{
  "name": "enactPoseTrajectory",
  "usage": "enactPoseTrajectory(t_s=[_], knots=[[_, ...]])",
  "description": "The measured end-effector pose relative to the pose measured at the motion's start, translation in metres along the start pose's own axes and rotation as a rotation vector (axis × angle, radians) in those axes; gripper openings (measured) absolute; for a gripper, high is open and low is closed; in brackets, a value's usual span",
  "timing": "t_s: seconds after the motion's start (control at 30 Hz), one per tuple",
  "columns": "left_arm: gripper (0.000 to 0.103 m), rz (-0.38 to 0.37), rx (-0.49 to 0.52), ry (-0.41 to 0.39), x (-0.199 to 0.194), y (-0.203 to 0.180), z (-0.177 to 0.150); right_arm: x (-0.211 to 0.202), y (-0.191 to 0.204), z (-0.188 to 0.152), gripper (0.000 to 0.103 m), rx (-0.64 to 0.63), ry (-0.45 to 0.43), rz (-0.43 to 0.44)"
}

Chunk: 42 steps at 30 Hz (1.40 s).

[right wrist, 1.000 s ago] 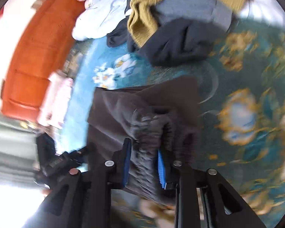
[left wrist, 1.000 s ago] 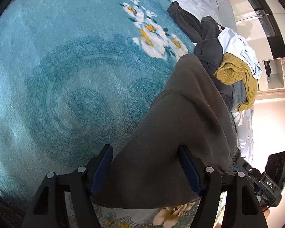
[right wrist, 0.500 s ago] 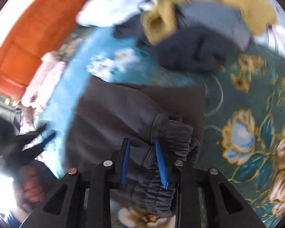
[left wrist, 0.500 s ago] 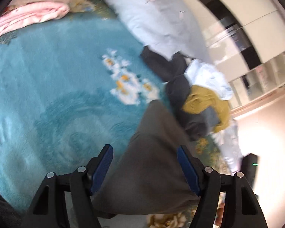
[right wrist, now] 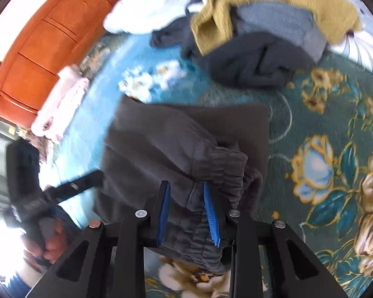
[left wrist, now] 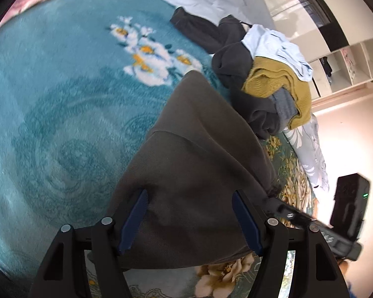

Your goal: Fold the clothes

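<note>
Dark grey trousers (left wrist: 199, 173) lie partly lifted on the teal blanket (left wrist: 62, 99). My left gripper (left wrist: 190, 193) stands open over their wide lower part. The cloth spreads past both blue pads, which do not press it. My right gripper (right wrist: 185, 183) is shut on the bunched elastic band of the trousers (right wrist: 174, 144), holding it a little above the bed. In the right wrist view a finger of the left gripper (right wrist: 74, 186) reaches the cloth's left edge, and a hand (right wrist: 44, 243) grips its handle. The right gripper (left wrist: 298, 217) shows at the lower right of the left wrist view.
Beyond the trousers is a heap of clothes: a mustard sweater (left wrist: 273, 82), dark garments (right wrist: 248, 62) and a pale blue shirt (left wrist: 278, 44). Folded pink cloth (right wrist: 62, 99) lies by the orange headboard (right wrist: 49, 37). A floral bedspread (right wrist: 323, 161) covers the near right side.
The right gripper has sunk towards the bed with the waistband, and more of the trousers now spreads out beyond it. The left gripper's view swung up and came back; its jaws stay wide.
</note>
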State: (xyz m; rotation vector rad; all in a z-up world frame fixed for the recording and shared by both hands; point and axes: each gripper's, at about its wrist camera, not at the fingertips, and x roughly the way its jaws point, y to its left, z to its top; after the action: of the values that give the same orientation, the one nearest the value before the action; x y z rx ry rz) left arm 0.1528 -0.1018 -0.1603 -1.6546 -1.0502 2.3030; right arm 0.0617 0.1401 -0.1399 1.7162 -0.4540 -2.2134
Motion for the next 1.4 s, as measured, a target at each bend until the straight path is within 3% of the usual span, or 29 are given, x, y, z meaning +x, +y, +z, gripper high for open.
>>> enactPoseTrajectory(t_s=[0.1, 0.2, 0.3, 0.37, 0.43, 0.53, 0.6, 0.73, 0.93, 1.17, 1.4], knots=[[0.073, -0.008, -0.004, -0.003, -0.004, 0.000, -0.003, 0.012, -0.011, 0.001, 0.029, 0.078, 0.003, 0.019], [0.073, -0.054, -0.018, -0.044, -0.016, 0.000, -0.003, 0.005, -0.007, 0.005, 0.029, 0.062, 0.015, 0.017], [0.074, -0.097, -0.057, -0.105, -0.030, 0.006, -0.003, -0.020, -0.004, 0.007, 0.029, 0.047, -0.045, 0.063], [0.075, -0.080, -0.101, -0.120, -0.033, 0.013, -0.003, -0.036, -0.011, 0.006, 0.040, 0.059, -0.102, 0.076], [0.075, -0.060, -0.142, -0.111, -0.031, 0.020, -0.001, -0.036, -0.025, 0.003, 0.070, 0.100, -0.113, 0.047], [0.075, -0.027, -0.180, -0.075, -0.023, 0.028, 0.000, -0.021, -0.050, -0.006, 0.073, 0.196, -0.070, 0.044], [0.078, -0.014, -0.184, -0.049, -0.018, 0.029, 0.002, -0.011, -0.060, -0.013, 0.074, 0.256, -0.031, 0.095], [0.083, 0.014, -0.158, -0.004, -0.006, 0.027, 0.006, 0.009, -0.067, -0.021, 0.089, 0.302, 0.006, 0.135], [0.086, -0.004, -0.162, 0.056, 0.018, 0.033, 0.018, 0.019, -0.065, -0.011, 0.093, 0.288, -0.004, 0.186], [0.103, -0.030, -0.096, 0.130, 0.041, 0.025, 0.021, 0.033, -0.050, -0.008, 0.102, 0.215, -0.005, 0.189], [0.103, -0.028, -0.103, 0.154, 0.045, 0.024, 0.018, 0.038, -0.062, -0.014, 0.102, 0.276, -0.006, 0.216]])
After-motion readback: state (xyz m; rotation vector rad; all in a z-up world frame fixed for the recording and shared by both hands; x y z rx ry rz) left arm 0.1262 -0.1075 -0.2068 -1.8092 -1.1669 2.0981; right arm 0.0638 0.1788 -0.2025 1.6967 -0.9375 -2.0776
